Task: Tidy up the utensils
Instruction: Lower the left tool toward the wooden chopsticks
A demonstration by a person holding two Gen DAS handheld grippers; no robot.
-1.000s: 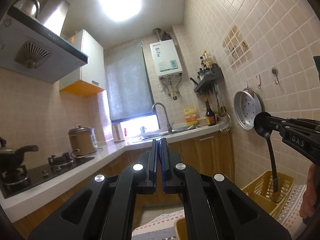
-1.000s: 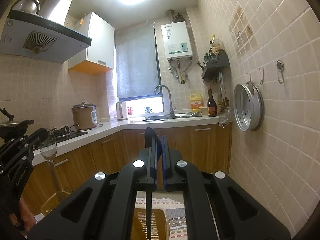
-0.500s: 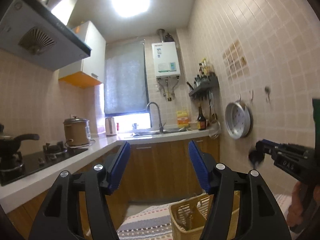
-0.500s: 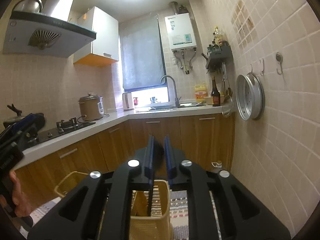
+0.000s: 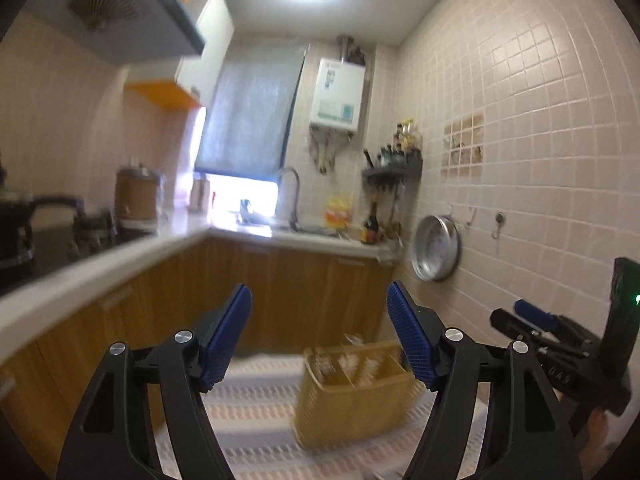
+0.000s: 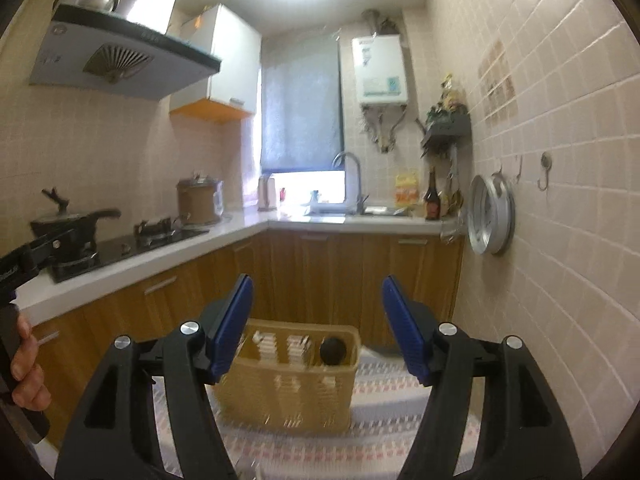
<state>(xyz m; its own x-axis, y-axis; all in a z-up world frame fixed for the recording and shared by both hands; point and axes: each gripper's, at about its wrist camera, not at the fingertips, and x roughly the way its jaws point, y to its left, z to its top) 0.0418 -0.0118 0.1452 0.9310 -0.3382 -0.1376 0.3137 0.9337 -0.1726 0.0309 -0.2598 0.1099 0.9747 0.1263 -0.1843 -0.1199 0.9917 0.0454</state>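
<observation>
**Both hand-held grippers are empty; the utensils stand in the basket**

Your left hand-held gripper [image 5: 318,336] is opening, and nothing is between its blue pads [image 5: 408,336]. Your right hand-held gripper [image 6: 316,328] is opening too, and it also holds nothing. Both point almost level, above the yellow basket [image 6: 288,396], which stands on the striped cloth [image 6: 328,452] near you.

In the right wrist view a black ladle [image 6: 333,351] stands in the right compartment of the basket, with its round bowl up over the rim. In the left wrist view the basket is blurred; something pale shows at its far rim, but you cannot tell what it is.

What can go wrong from here, in my judgement:

- The basket looks light and is made of thin plastic. If a finger catches its rim when you pull away or come back, it can tip or slide on the cloth.
- The ladle stands high with its heavy end up. A touch on the bowl can make it lean over or fall out.
- The two grippers are near each other on the right side of the left view, so they can collide if you move both over the basket together.
- The left view is blurred, so do not trust it for aiming.
</observation>
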